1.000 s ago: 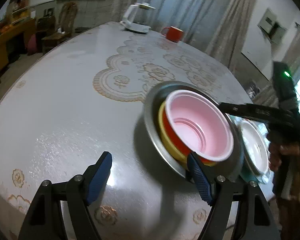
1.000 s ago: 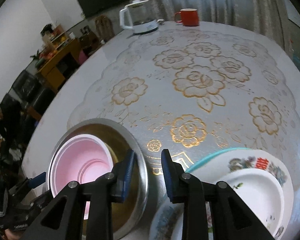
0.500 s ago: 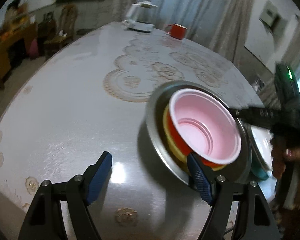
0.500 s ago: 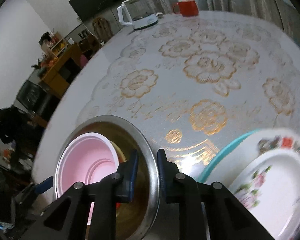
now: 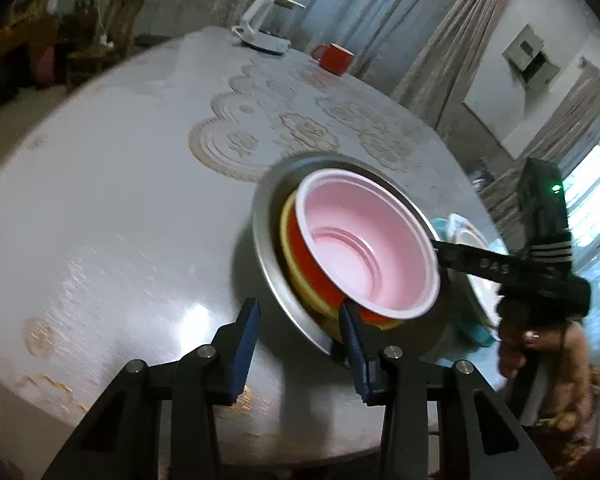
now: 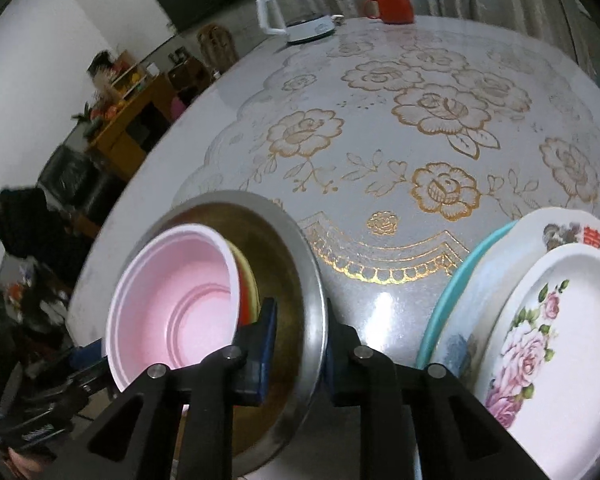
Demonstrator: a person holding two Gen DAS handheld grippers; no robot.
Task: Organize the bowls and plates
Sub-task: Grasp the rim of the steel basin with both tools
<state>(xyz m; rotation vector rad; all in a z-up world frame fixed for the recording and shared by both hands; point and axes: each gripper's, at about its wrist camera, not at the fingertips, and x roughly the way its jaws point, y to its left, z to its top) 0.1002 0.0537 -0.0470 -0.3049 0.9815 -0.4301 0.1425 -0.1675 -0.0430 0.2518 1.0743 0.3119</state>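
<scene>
A metal basin [image 5: 268,256] on the round table [image 5: 100,200] holds a nested stack: a yellow bowl [image 5: 296,276], a red bowl [image 5: 312,264] and a pink bowl [image 5: 364,248] on top. My left gripper [image 5: 300,344] straddles the basin's near rim, one finger inside and one outside. Its jaws are closing, with a gap still showing beside the rim. My right gripper [image 6: 300,340] is shut on the opposite rim of the basin [image 6: 316,288], beside the pink bowl [image 6: 172,312]. Plates [image 6: 540,340] are stacked just right of it, floral white ones over a teal one.
A white kettle [image 6: 296,16] and a red mug [image 6: 392,8] stand at the table's far edge. A hand [image 5: 516,352] holds the right gripper. The table's near edge runs just under my left gripper. Someone in dark clothes [image 6: 20,220] is across the room.
The left jaws have narrowed around the basin's near rim. The right gripper has shifted onto the far rim and now clamps it. Both views sit closer to the basin.
</scene>
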